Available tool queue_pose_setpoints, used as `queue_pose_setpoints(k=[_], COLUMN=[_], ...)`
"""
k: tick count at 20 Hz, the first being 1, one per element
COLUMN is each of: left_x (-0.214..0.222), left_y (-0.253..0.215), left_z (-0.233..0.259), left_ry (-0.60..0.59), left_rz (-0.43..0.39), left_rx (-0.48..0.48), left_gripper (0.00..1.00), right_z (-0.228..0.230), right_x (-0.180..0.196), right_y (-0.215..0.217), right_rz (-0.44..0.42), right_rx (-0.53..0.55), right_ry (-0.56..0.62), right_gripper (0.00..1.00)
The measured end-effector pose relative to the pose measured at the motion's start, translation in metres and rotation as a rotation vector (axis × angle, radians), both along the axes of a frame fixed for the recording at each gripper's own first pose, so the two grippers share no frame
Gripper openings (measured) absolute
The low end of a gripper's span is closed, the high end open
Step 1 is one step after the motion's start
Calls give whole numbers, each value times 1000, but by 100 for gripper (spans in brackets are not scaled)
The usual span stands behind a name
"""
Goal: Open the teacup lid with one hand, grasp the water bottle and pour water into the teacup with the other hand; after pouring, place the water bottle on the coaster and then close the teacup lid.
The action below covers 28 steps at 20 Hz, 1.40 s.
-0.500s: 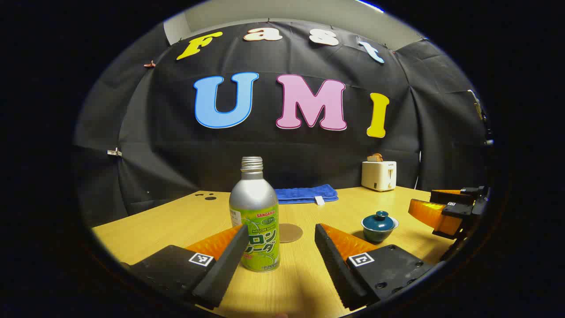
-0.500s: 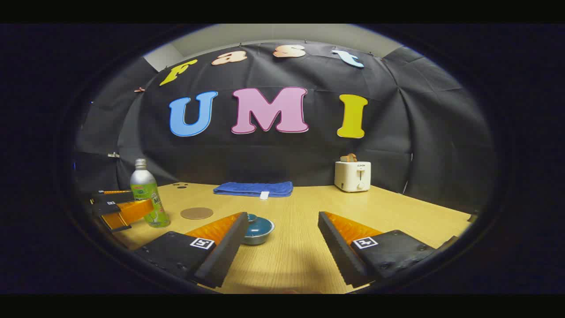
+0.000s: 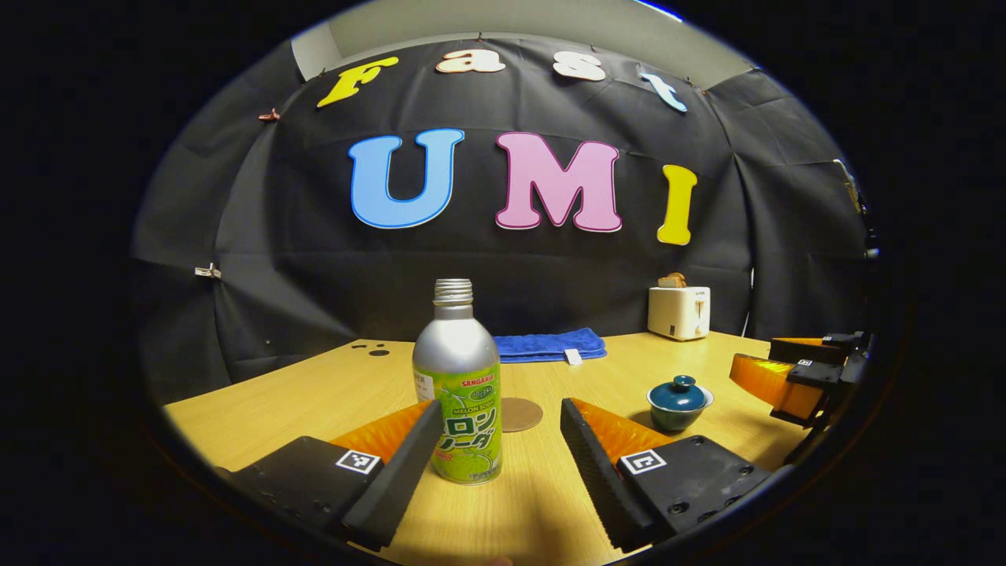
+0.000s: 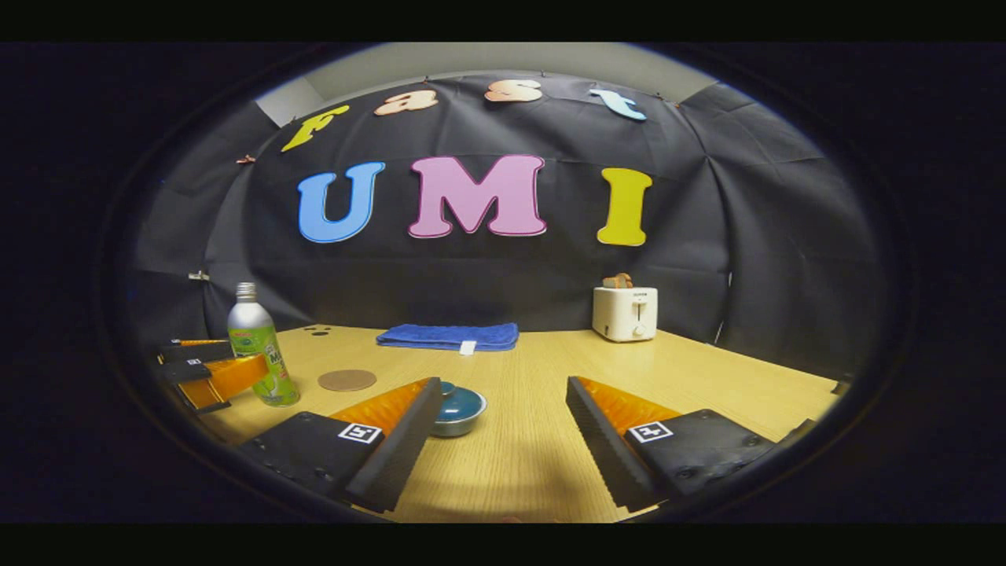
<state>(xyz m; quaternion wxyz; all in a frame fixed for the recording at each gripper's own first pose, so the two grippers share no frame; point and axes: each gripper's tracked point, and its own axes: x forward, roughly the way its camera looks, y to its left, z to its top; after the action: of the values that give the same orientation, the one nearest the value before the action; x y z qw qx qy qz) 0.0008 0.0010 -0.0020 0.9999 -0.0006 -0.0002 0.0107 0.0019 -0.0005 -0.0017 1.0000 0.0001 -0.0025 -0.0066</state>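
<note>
A silver and green bottle (image 3: 458, 393) stands uncapped and upright on the wooden table (image 3: 314, 393), just ahead of my open left gripper (image 3: 503, 448) and close to its left finger. A round brown coaster (image 3: 519, 413) lies behind the bottle. The teal teacup (image 3: 679, 402) with its lid on sits to the right. In the right gripper view, my right gripper (image 4: 503, 448) is open, and the teacup (image 4: 459, 411) sits half hidden behind its left finger. The bottle (image 4: 261, 350) and coaster (image 4: 346, 380) stand far left, by the left gripper (image 4: 206, 369).
A folded blue towel (image 3: 548, 345) lies at the table's back edge, with a white toaster (image 3: 679, 311) holding bread to its right. Several small dark holes (image 3: 371, 348) mark the table's far left. The right gripper (image 3: 798, 373) shows at the right edge of the left gripper view.
Both views have shifted slightly. The bottle sits a little more toward the centre between the left gripper's fingers. The teacup has slipped a bit further behind the right gripper's left finger.
</note>
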Motion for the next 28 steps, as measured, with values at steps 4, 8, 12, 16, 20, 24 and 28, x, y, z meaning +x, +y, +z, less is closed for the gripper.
queue_pose_setpoints(k=[4, 8, 12, 16, 20, 24, 28], left_x=[1, -2, -2, -2, -2, -3, -2], left_y=[1, 5, 5, 5, 5, 5, 4], left_z=[-1, -2, -2, -2, -2, -2, -2], left_ry=[-1, -1, -2, -1, -1, -1, -2], left_rz=[17, 33, 33, 33, 31, 31, 26], left_rx=[-1, -2, -2, -2, -3, -3, -3], left_gripper=[95, 95, 95, 95, 95, 95, 95], right_z=[0, 0, -1, 0, -7, -6, -20], right_x=[1, 1, 0, 1, 16, 37, 55], right_y=[0, 0, 3, 3, 22, 37, 49], right_rz=[0, 1, 34, 49, 122, 161, 184], right_rx=[-1, -1, 0, -2, -33, -73, -97], right_ry=[0, 0, 3, 5, 47, 77, 155], right_gripper=[98, 98, 98, 98, 98, 98, 94])
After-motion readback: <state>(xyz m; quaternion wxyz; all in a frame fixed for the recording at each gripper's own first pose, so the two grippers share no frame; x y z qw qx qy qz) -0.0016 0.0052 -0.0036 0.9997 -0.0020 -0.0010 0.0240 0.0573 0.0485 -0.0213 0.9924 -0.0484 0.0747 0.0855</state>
